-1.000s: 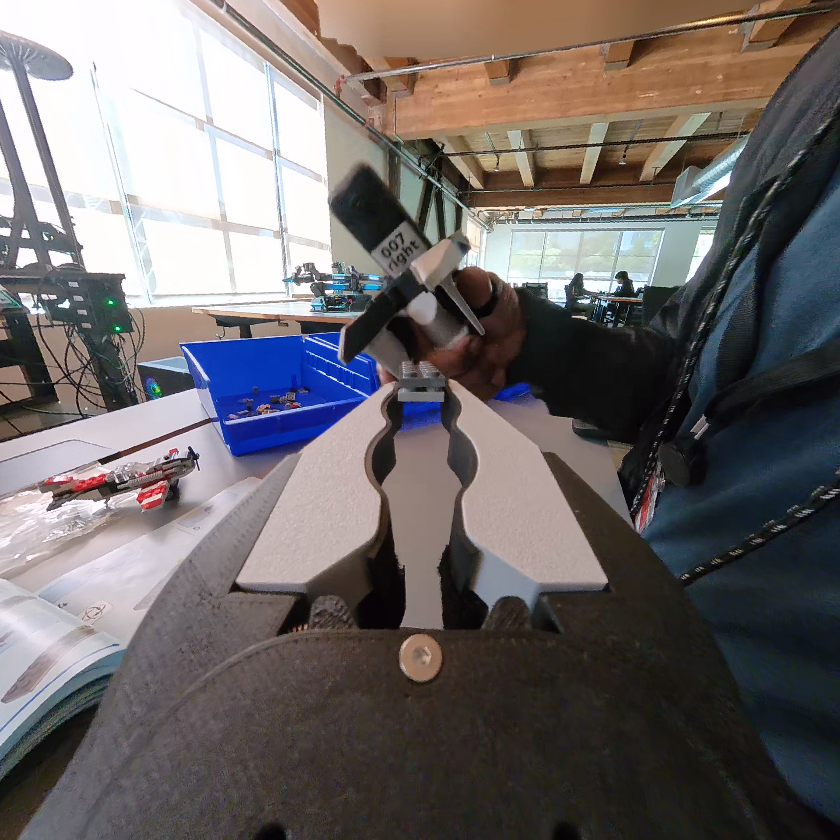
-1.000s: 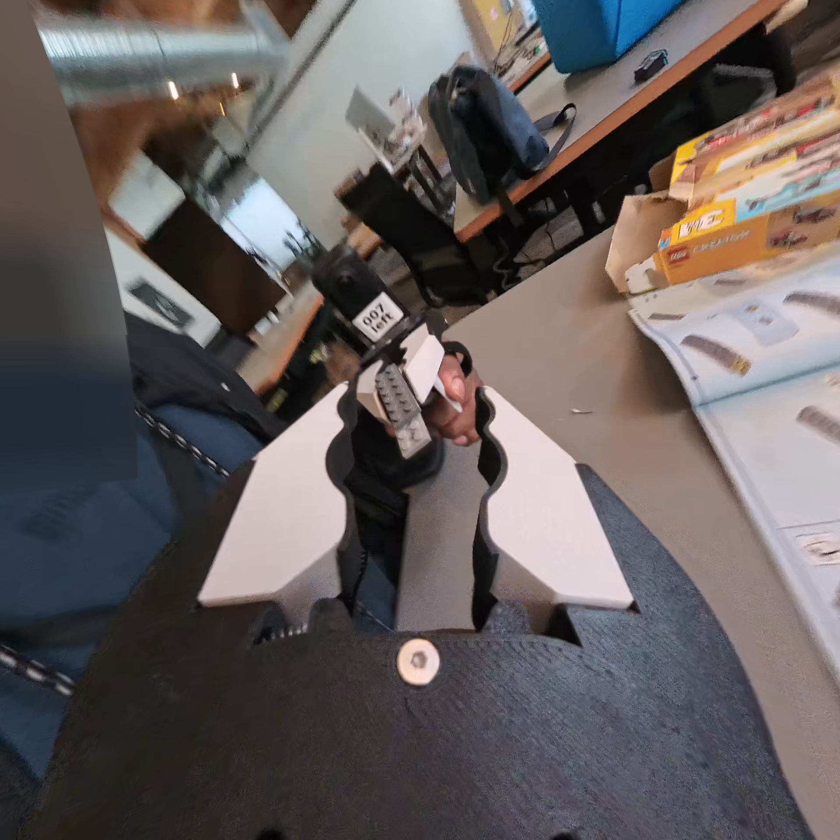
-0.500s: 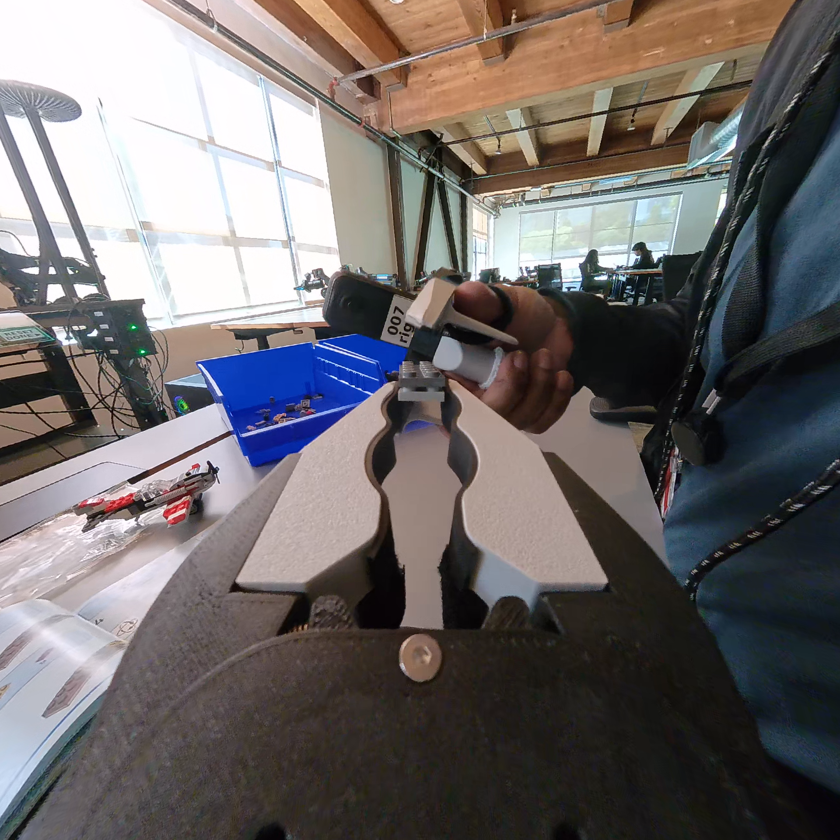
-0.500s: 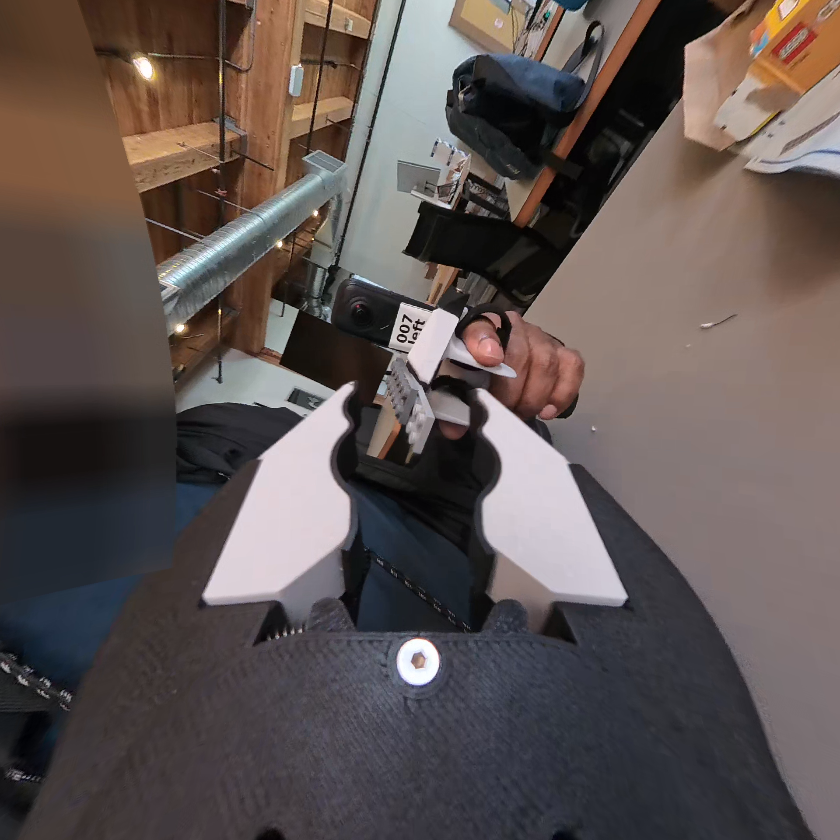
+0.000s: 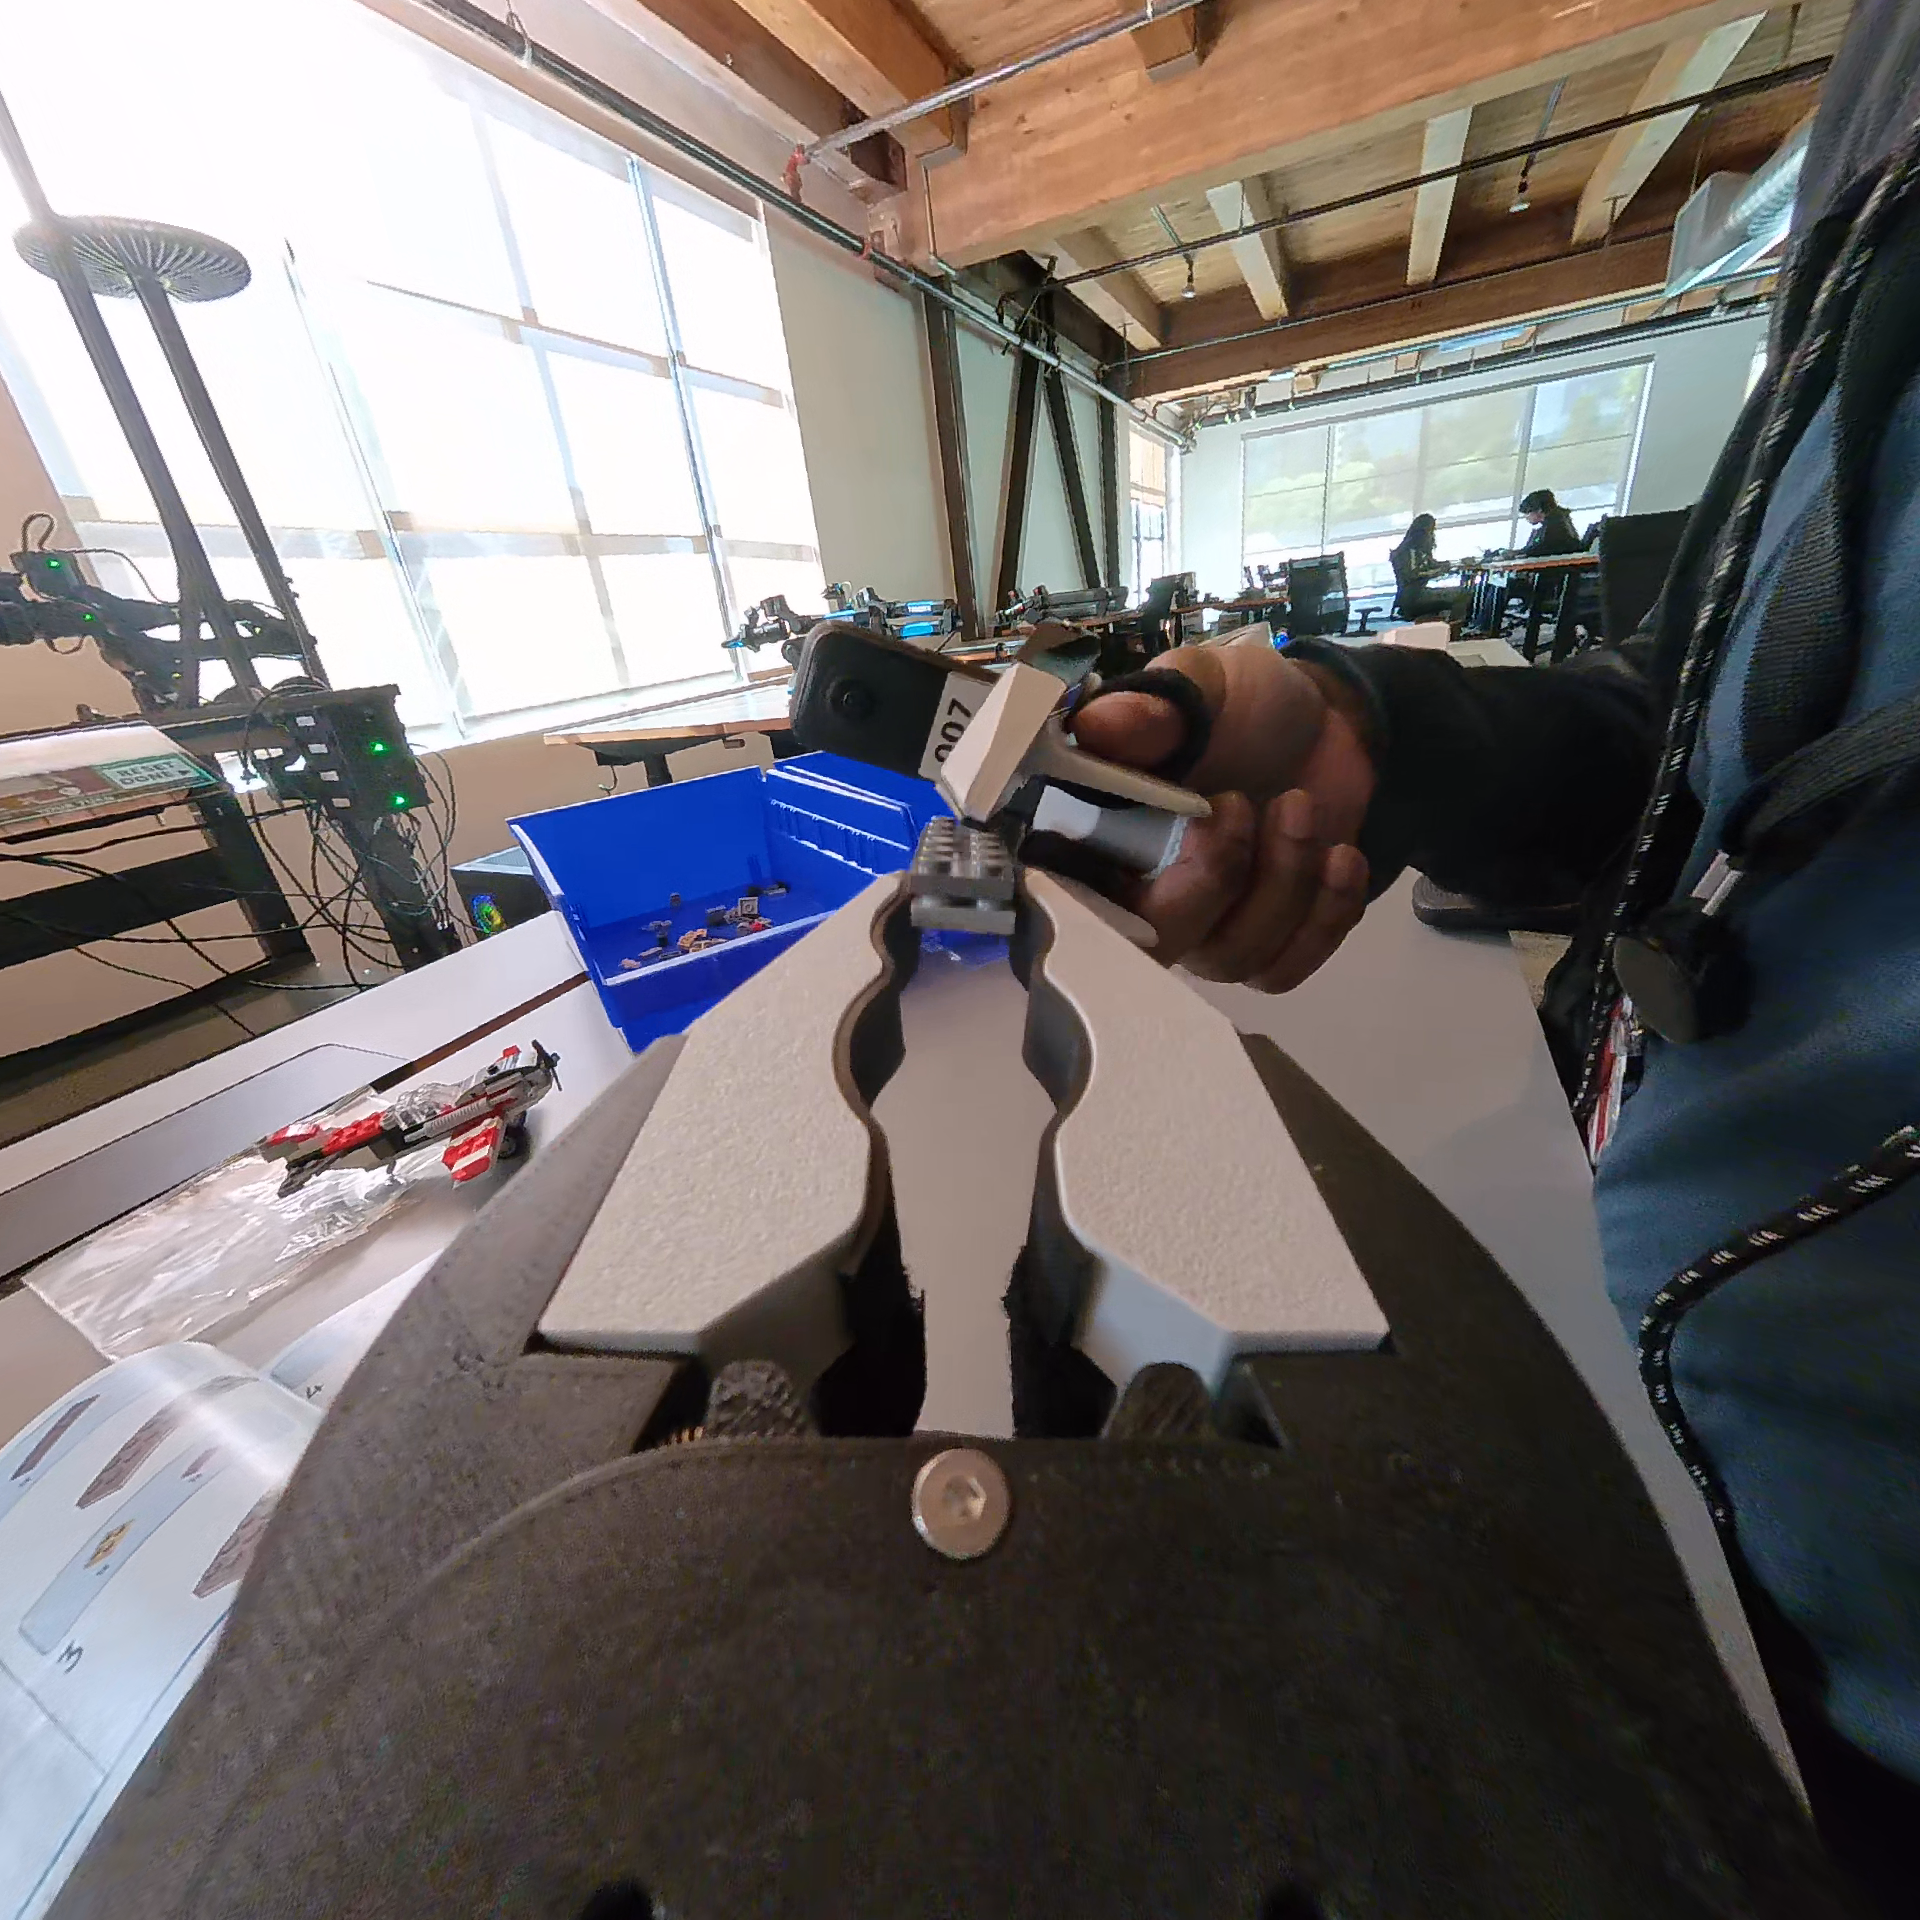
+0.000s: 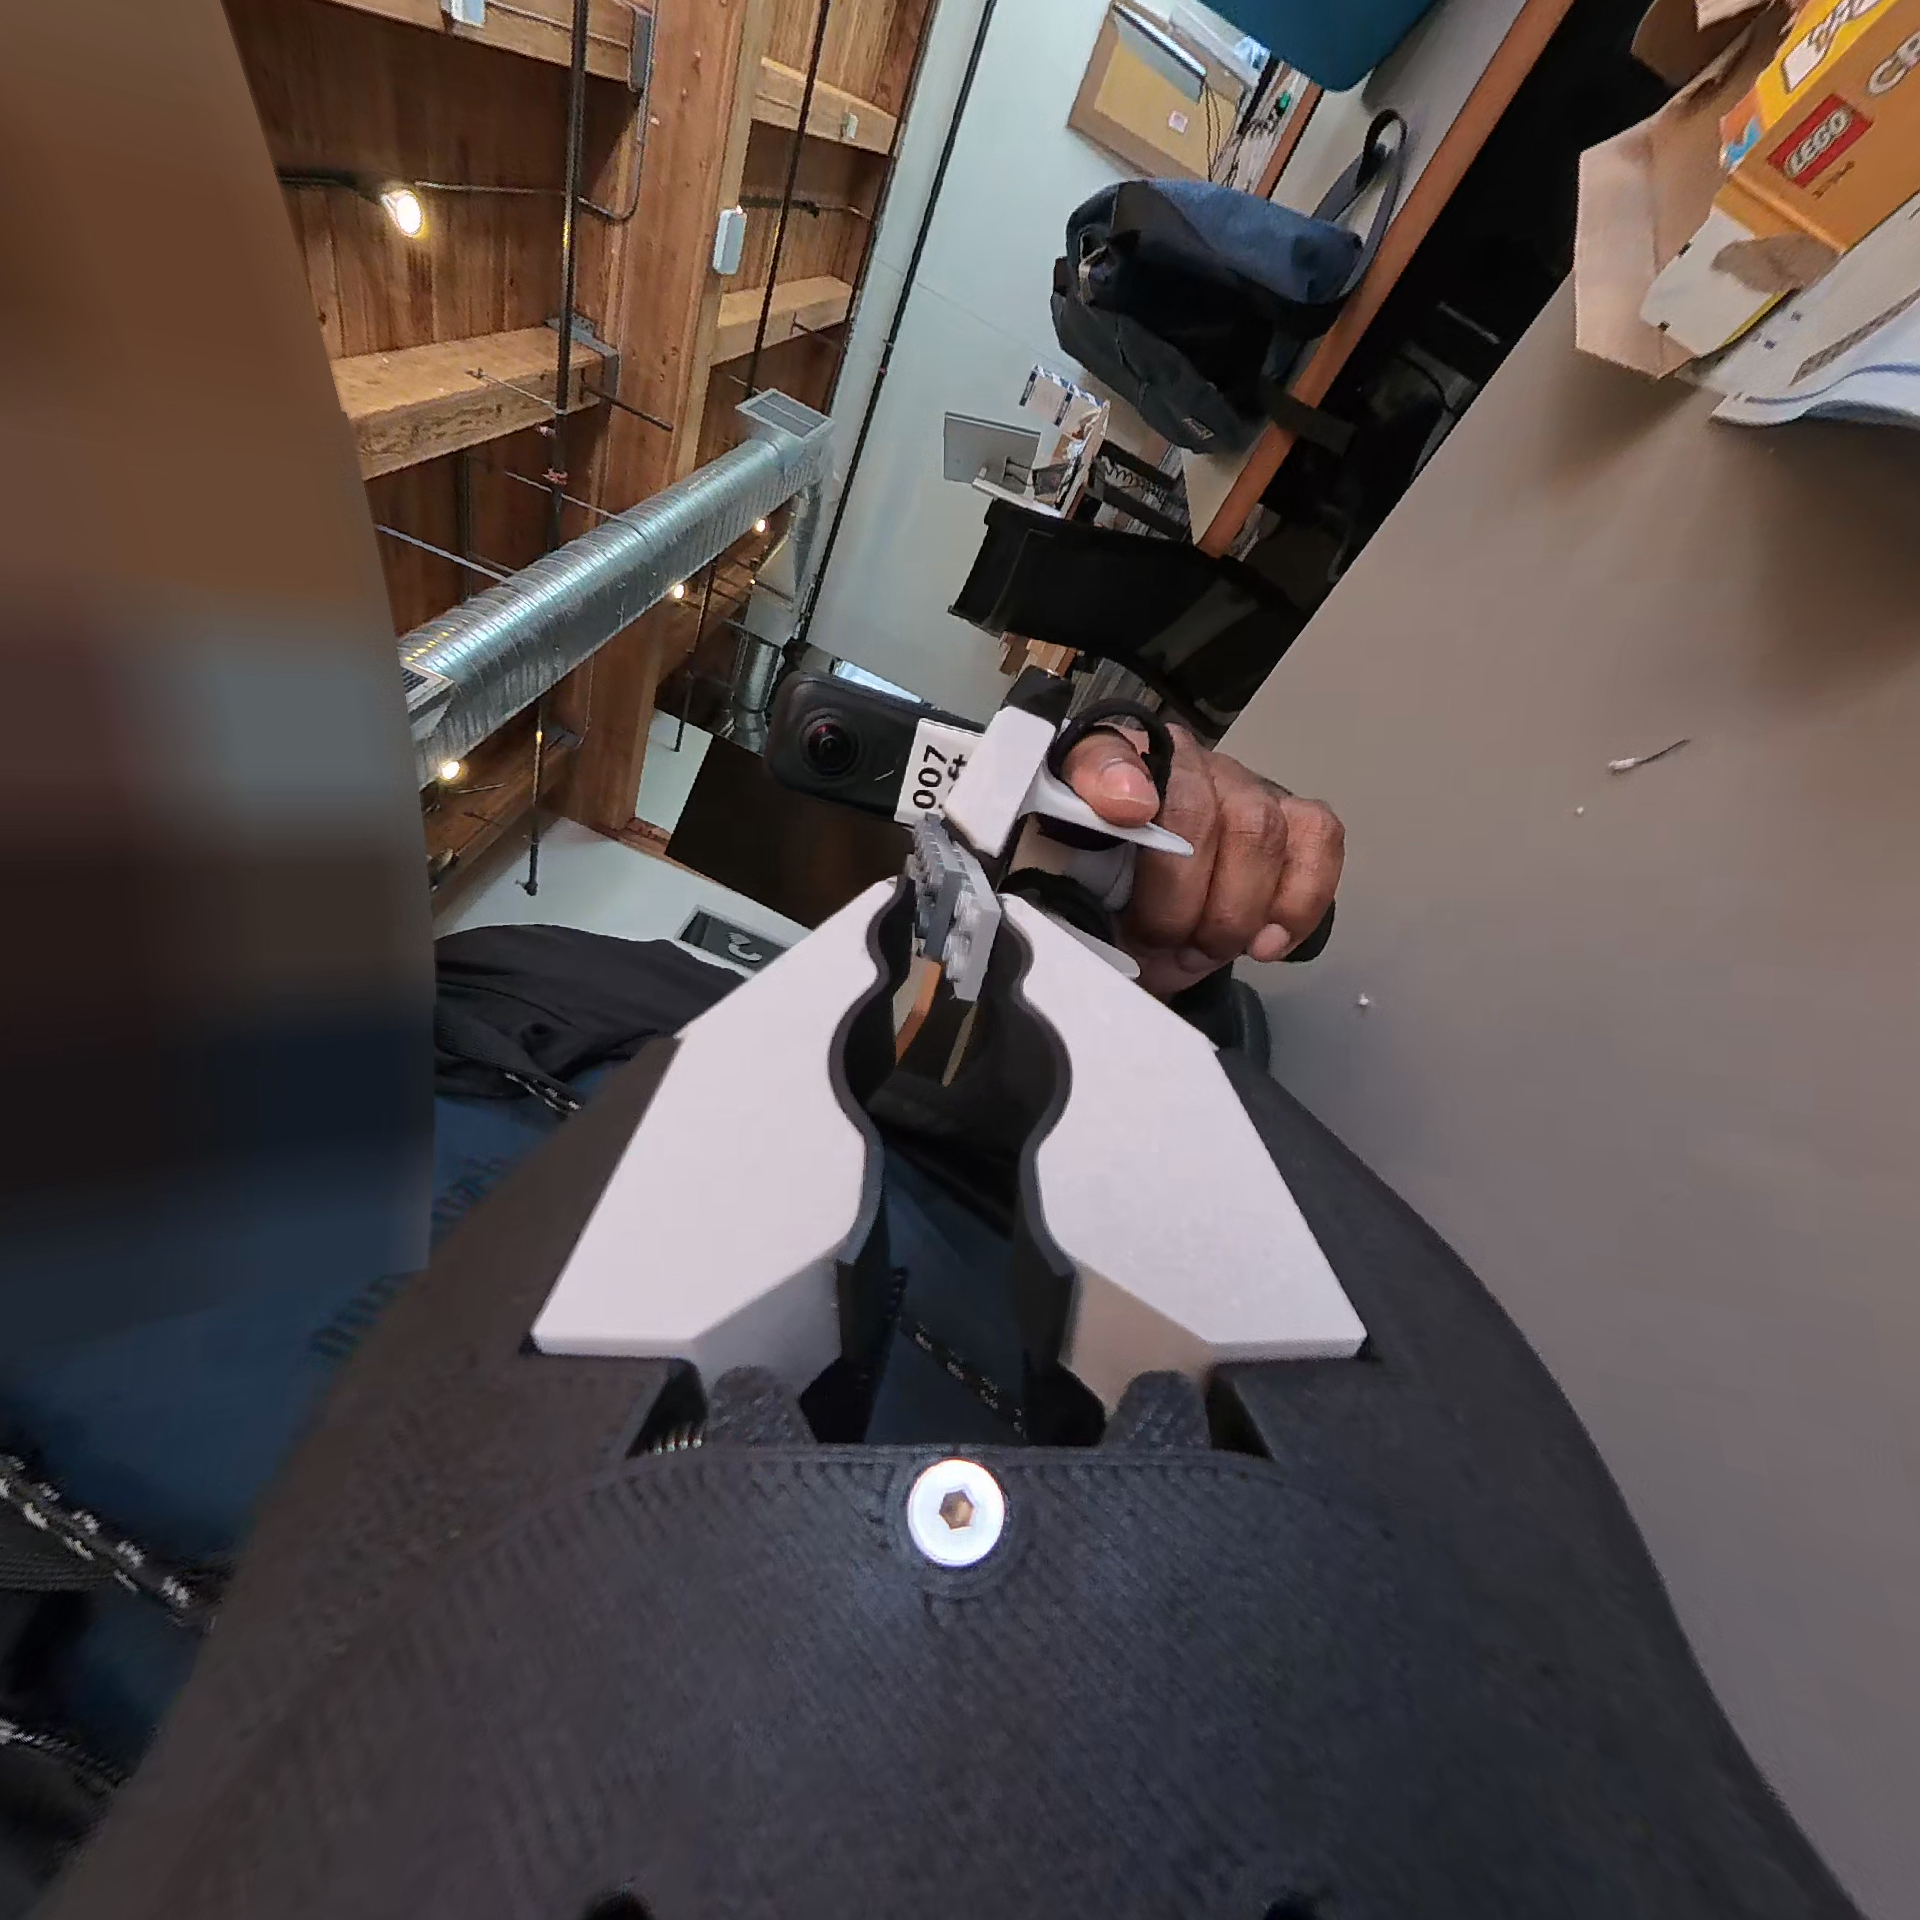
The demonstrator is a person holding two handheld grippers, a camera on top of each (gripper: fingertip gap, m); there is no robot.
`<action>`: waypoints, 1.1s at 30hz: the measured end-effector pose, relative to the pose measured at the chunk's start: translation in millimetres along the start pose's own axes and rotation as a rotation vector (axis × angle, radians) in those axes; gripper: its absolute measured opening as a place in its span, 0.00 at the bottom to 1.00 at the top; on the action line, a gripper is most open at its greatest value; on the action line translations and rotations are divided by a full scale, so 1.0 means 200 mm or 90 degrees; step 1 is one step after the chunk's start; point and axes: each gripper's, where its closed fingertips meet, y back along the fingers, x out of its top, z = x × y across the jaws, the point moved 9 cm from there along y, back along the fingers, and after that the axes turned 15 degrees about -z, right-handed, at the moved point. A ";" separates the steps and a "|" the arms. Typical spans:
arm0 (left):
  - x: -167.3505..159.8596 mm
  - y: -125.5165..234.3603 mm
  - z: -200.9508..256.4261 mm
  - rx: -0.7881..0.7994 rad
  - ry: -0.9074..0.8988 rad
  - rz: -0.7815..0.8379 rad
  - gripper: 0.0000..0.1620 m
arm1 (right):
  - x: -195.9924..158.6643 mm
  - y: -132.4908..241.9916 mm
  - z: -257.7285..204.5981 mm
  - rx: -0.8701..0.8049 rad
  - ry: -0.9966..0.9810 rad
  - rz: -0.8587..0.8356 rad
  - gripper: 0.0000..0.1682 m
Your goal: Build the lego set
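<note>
My left gripper [image 5: 964,902] is shut on a small grey studded Lego plate [image 5: 964,883], held flat at its tips above the table. My right gripper [image 6: 951,920] faces it head-on, rolled on its side. Its jaws have narrowed onto the far end of the same plate [image 6: 951,914], which stands edge-on between its tips. In the left wrist view the right gripper [image 5: 997,831], held by a hand [image 5: 1257,831], has one finger on top of the plate. In the right wrist view the left gripper [image 6: 987,862] shows beyond the plate, with its hand [image 6: 1226,862].
A blue bin [image 5: 665,831] with several small loose pieces stands behind. A red-and-white Lego plane [image 5: 416,1127], a clear plastic bag [image 5: 208,1247] and an open instruction booklet [image 5: 125,1475] lie to the left. A Lego box [image 6: 1818,135] sits on the grey table [image 6: 1558,1039]. The person's torso [image 5: 1766,1143] is close on the right.
The right gripper rolled onto its side, came up to the plate, and its jaws narrowed onto it. The left gripper kept hold of the plate and tilted slightly.
</note>
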 end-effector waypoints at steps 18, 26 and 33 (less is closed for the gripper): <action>-0.07 -0.04 -0.09 -0.168 0.350 0.021 0.24 | 0.02 0.09 -0.07 -0.222 0.320 -0.001 0.05; -0.05 -0.06 -0.06 -0.178 0.322 0.030 0.08 | -0.01 0.06 -0.08 -0.250 0.378 -0.039 0.06; -0.04 -0.06 -0.05 -0.181 0.311 0.029 0.07 | -0.01 0.07 -0.09 -0.239 0.393 -0.031 0.06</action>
